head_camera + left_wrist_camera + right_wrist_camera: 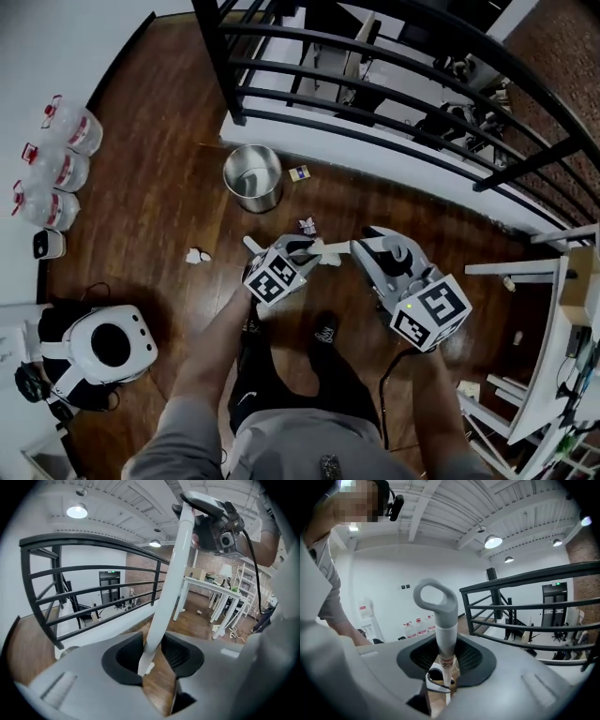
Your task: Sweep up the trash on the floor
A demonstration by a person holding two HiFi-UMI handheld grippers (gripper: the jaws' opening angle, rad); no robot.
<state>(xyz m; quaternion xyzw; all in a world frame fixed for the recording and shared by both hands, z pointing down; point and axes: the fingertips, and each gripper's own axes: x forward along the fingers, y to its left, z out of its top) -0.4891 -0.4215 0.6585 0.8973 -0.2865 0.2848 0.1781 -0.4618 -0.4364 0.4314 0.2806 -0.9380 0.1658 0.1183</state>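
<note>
A white pole handle (pixel 330 251) runs between my two grippers, above the wooden floor. My right gripper (pixel 367 251) is shut on its upper part, just under the grey loop (pixel 436 597) at its top. Lower down, my left gripper (pixel 302 249) is closed round the same handle (pixel 171 583), which passes between the pads and rises to the right gripper (pixel 218 527). The handle's lower end is hidden. A crumpled paper (pixel 195 255), a second scrap (pixel 307 225) and a small box (pixel 299 172) lie on the floor ahead.
A metal bin (pixel 255 194) stands near the black railing (pixel 375 84). Water bottles (pixel 56 173) line the left wall. A white appliance (pixel 103 345) sits at the lower left. White table legs (pixel 525 272) stand at the right. The person's shoe (pixel 323 328) is below the grippers.
</note>
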